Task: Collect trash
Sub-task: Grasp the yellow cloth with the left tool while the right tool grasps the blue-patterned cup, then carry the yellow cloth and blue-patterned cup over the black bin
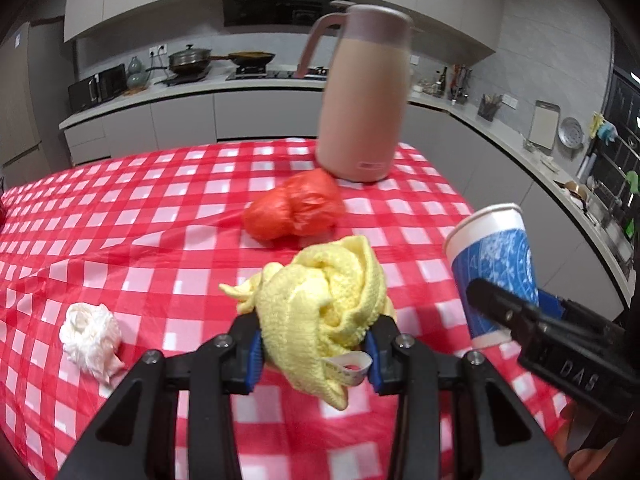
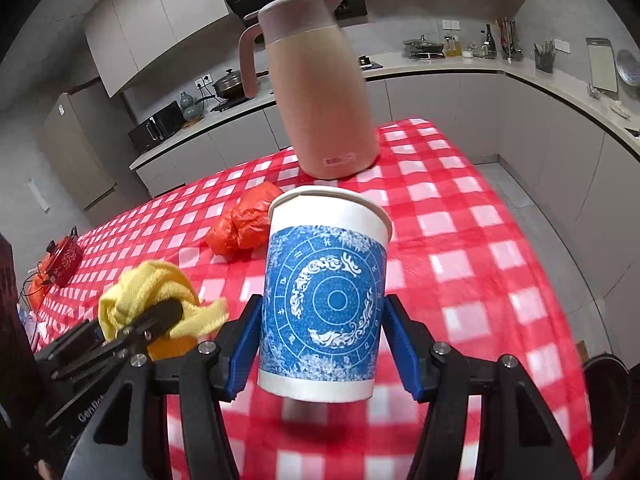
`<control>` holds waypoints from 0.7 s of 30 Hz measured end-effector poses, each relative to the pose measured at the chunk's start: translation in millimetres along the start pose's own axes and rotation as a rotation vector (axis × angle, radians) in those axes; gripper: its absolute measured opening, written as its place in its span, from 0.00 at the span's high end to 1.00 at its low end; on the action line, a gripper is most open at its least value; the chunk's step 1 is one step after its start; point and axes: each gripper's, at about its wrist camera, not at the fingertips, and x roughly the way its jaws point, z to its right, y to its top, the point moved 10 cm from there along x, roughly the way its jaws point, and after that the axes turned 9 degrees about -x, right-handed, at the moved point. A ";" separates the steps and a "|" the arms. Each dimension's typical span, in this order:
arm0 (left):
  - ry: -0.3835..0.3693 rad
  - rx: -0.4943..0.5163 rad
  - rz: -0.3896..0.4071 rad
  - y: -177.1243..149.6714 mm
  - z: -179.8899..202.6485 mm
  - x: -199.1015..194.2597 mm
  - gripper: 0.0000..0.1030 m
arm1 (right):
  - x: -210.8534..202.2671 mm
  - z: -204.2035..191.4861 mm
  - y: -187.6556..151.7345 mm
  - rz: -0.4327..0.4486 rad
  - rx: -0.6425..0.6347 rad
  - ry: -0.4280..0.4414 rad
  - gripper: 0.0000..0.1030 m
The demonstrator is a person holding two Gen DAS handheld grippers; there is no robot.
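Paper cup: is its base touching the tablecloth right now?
Apart. In the right wrist view the paper cup hangs clamped in the right gripper, and its base clears the tablecloth, with its shadow showing below.

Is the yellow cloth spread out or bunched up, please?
Bunched up: the yellow cloth is a crumpled wad pinched in the left gripper.
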 end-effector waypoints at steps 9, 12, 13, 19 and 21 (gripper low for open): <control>-0.035 0.024 0.008 -20.4 51.0 -25.3 0.60 | -54.9 39.3 -32.9 0.005 0.009 -0.029 0.40; -0.055 0.042 0.010 -27.3 72.5 -32.8 0.60 | -73.3 56.7 -42.4 0.010 0.024 -0.038 0.40; -0.060 0.045 0.009 -30.9 78.4 -35.4 0.60 | -79.0 62.1 -45.4 0.012 0.030 -0.042 0.40; -0.108 0.080 0.000 -46.7 120.4 -42.5 0.60 | -115.9 96.7 -63.5 0.030 0.080 -0.064 0.40; -0.131 0.097 -0.004 -51.5 137.3 -43.9 0.60 | -124.4 105.3 -66.5 0.034 0.089 -0.076 0.40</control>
